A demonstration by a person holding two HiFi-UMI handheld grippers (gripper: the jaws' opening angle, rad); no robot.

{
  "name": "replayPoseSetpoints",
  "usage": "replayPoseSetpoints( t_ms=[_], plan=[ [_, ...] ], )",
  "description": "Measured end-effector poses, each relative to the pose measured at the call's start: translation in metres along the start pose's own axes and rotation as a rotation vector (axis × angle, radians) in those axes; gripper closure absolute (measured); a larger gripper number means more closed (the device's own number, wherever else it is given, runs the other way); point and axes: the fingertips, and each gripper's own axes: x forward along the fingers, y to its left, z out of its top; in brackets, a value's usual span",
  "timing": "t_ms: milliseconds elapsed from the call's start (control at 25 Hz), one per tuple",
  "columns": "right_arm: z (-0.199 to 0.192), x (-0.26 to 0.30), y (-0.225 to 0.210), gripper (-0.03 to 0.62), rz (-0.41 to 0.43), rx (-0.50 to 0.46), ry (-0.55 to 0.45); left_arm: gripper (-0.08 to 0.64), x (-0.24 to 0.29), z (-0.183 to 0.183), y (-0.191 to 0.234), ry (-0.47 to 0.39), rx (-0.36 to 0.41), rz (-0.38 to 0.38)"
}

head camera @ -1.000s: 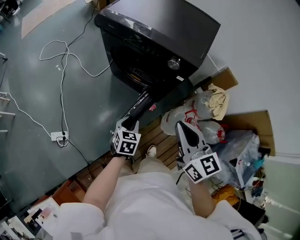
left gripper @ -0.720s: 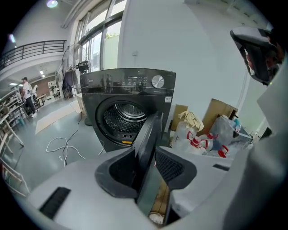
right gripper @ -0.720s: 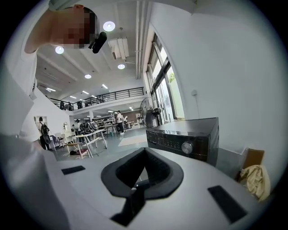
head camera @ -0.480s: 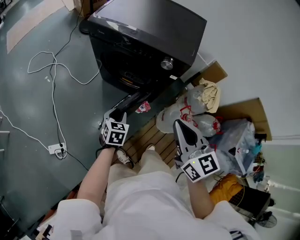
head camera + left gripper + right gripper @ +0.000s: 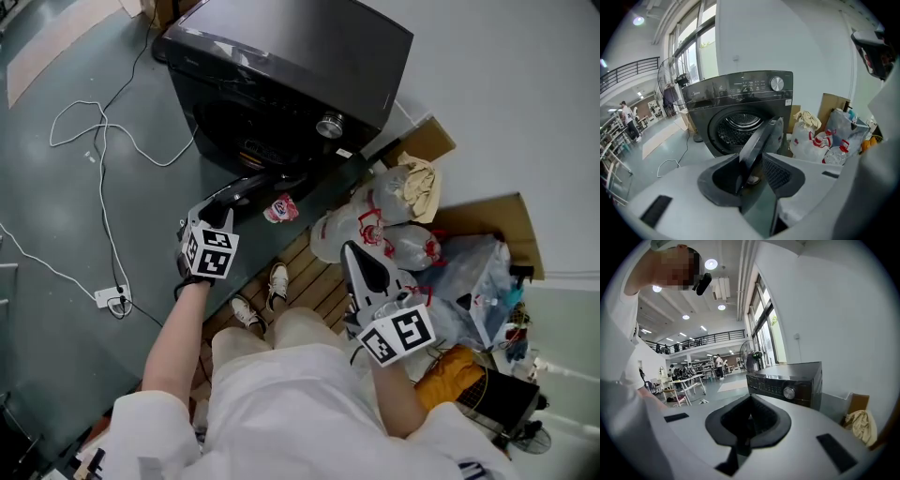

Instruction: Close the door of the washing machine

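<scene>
Head view: the black front-loading washing machine (image 5: 281,75) stands on the far side of the floor, its round dark door (image 5: 277,183) swung out toward the near side. The left gripper (image 5: 232,197) reaches to the door's free edge, probably for leverage to swing it shut. The right gripper (image 5: 358,258) waits apart on the right, over white plastic bags (image 5: 375,225).

Left gripper view: the jaws are clamped on the door's rim (image 5: 757,145), with the drum opening (image 5: 736,126) beyond.

Right gripper view: the jaws are closed together on nothing.
</scene>
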Motion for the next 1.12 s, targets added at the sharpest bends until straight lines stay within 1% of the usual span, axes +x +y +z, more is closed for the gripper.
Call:
replayPoseSetpoints(
  t_ms=[240,560,760,920,1120],
  plan=[
    [0.000,0.025,-0.017,0.600,0.047,0.023,0.005,0.421,0.015,0.012,0.028,0.006,-0.044,0.051],
    [0.001,0.055,-0.045,0.600,0.088,0.035,0.021,0.420,0.042,0.033,0.065,-0.010,-0.042,0.097],
    [0.002,0.067,-0.067,0.600,0.096,0.045,0.034,0.422,0.060,0.048,0.083,-0.002,-0.037,0.142],
    [0.004,0.075,-0.086,0.600,0.093,0.047,0.038,0.431,0.074,0.060,0.094,0.000,-0.022,0.198],
    [0.004,0.078,-0.110,0.600,0.078,0.052,0.050,0.442,0.092,0.075,0.105,-0.015,-0.056,0.247]
  ],
)
